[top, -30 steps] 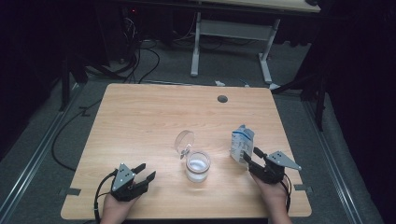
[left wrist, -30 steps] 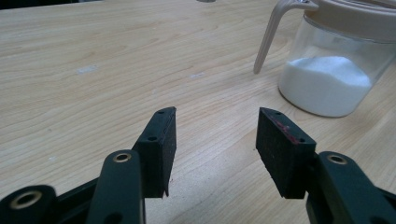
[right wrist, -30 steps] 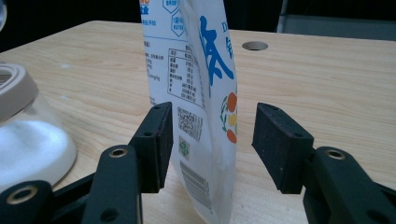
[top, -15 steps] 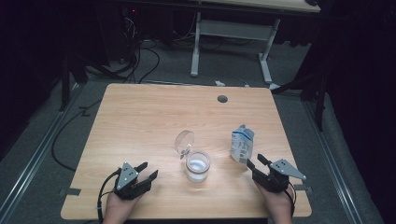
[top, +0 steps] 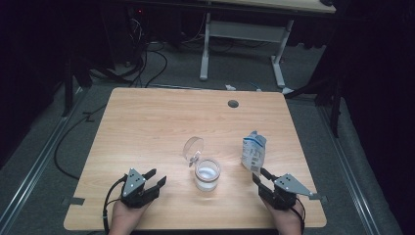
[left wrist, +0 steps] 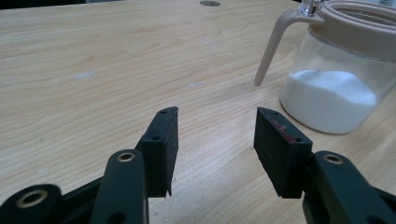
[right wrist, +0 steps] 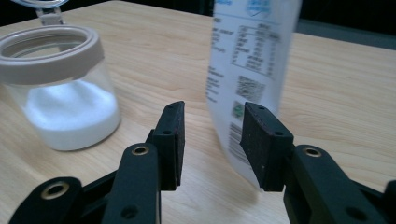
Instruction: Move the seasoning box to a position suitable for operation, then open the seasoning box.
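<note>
Pouch [top: 254, 152] of white and blue stands upright near the worktop's [top: 147, 127] right front, just beyond the right tongs [top: 258, 176], whose jaws have just been closing but stand apart, seemingly gripping nothing. Left tongs [top: 157, 179] rest released at the front left, empty. Between them, farther in, sits a jar [top: 207, 174] of white powder, its lid [top: 192, 149] flipped up.

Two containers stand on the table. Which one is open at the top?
The glass jar holding white powder: its hinged lid is flipped up. The white pouch stands closed.
</note>
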